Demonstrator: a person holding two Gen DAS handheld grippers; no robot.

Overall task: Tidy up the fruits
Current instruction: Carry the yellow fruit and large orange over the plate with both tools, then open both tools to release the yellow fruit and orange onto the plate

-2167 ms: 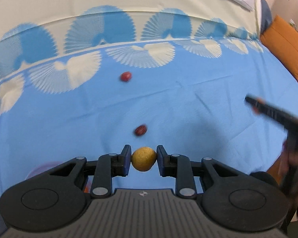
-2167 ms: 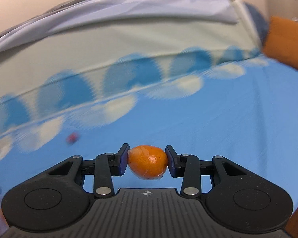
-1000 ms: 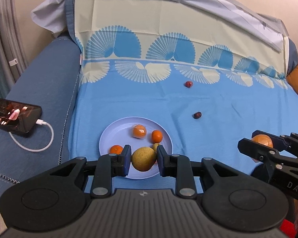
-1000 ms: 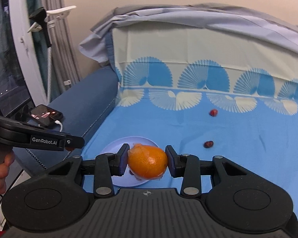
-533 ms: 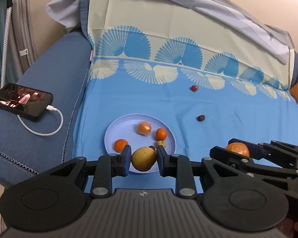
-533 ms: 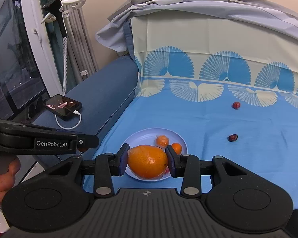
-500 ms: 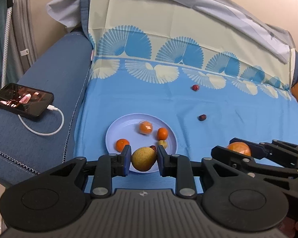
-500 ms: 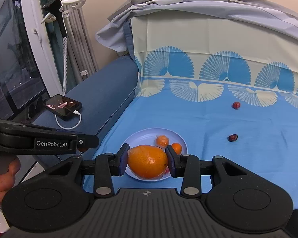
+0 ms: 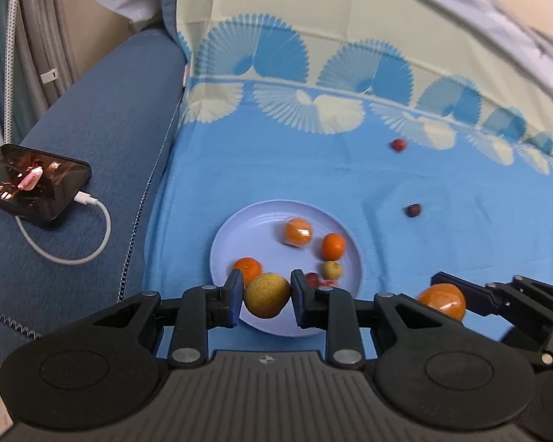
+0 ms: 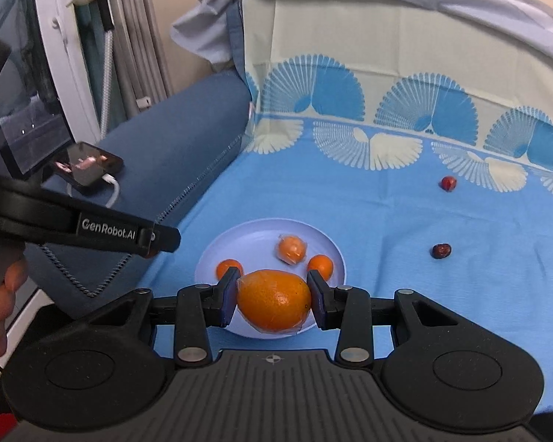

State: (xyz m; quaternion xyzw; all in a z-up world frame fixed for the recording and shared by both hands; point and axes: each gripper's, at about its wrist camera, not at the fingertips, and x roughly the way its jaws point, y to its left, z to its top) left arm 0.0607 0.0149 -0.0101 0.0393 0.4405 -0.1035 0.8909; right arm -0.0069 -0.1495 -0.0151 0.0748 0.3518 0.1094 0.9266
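My left gripper (image 9: 266, 296) is shut on a yellow-brown round fruit (image 9: 266, 294), held above the near rim of a lilac plate (image 9: 236, 235). My right gripper (image 10: 273, 300) is shut on a plastic-wrapped orange (image 10: 274, 300), also over the plate's (image 10: 247, 234) near edge; it shows in the left wrist view (image 9: 442, 300) to the right of the plate. The plate holds several small oranges (image 9: 331, 246), one wrapped (image 9: 297, 231), a small yellowish fruit (image 9: 331, 269) and something red. Two dark red fruits (image 9: 412, 210) (image 9: 398, 144) lie on the blue cloth beyond.
The plate sits on a blue fan-patterned cloth (image 9: 424, 184) over a sofa. A phone (image 9: 33, 187) with a white cable (image 9: 84, 250) lies on the blue armrest at left. The left gripper's side (image 10: 92, 226) crosses the right wrist view.
Both grippers have swung left and come closer to the plate, each still holding its fruit. The plate now lies just beyond both pairs of fingertips.
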